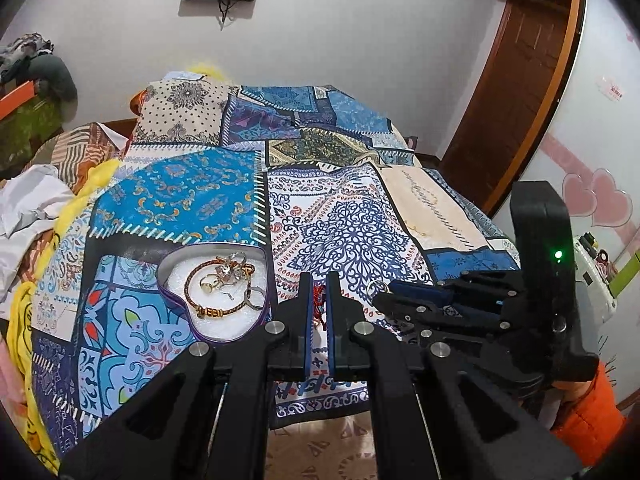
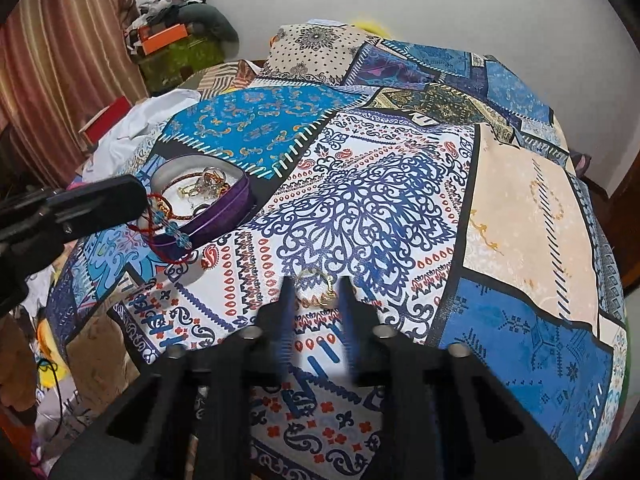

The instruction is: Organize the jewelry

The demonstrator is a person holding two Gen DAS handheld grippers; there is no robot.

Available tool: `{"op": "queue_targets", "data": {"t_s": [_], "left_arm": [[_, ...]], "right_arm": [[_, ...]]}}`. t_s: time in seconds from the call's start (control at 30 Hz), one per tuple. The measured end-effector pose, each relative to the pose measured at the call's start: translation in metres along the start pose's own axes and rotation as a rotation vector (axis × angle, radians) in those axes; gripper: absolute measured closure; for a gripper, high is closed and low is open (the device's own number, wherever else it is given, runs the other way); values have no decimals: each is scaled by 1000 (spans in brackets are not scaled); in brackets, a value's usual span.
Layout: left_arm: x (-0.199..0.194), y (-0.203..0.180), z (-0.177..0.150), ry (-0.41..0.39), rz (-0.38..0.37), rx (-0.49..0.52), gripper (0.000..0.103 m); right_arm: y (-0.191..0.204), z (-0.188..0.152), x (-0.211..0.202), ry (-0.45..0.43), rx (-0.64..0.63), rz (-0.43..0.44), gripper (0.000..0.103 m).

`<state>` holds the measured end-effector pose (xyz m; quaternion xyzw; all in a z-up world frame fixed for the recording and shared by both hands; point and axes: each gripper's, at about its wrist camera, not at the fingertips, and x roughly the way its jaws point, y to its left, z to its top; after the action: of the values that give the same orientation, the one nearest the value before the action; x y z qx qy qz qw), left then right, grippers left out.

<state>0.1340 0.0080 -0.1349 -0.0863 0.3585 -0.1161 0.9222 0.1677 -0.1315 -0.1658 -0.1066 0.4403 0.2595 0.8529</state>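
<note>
A purple heart-shaped tin (image 1: 176, 258) (image 2: 236, 204) on the patchwork cloth holds a braided bracelet (image 1: 192, 280) and several rings. My left gripper (image 1: 318, 300) (image 2: 140, 200) is shut on a red string bracelet (image 1: 318, 312) with blue beads (image 2: 176, 234), which hangs at the tin's near rim. A thin gold ring (image 2: 318, 294) (image 1: 375, 286) lies on the white-and-navy patch. My right gripper (image 2: 316, 286) (image 1: 378, 300) points down at it, its blurred fingers on either side of the ring. From the left wrist view its jaws look closed at the ring.
The patchwork cloth (image 1: 352, 224) covers a domed surface that drops off near the front. Crumpled white and yellow fabric (image 1: 36, 200) lies at the left, a striped curtain (image 2: 60, 60) beyond. A wooden door (image 1: 520, 80) stands at the right. An orange sleeve (image 1: 588, 412) holds the right gripper.
</note>
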Motion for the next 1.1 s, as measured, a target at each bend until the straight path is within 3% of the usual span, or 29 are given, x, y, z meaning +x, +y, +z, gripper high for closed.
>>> {"op": "queue_targets", "data": {"t_s": [0.07, 0.3, 0.77, 1.1], "left_arm": [[-4, 0, 1, -9, 2, 2, 99], [-23, 4, 8, -54, 20, 1, 99], [-52, 30, 28, -152, 75, -6, 99], [-49, 61, 34, -169, 112, -30, 99]], "right_arm": [[0, 0, -2, -4, 0, -2, 94], [0, 3, -13, -42, 24, -5, 94], [28, 39, -52, -200, -12, 25, 94], [54, 60, -41, -241, -32, 82, 94]]}}
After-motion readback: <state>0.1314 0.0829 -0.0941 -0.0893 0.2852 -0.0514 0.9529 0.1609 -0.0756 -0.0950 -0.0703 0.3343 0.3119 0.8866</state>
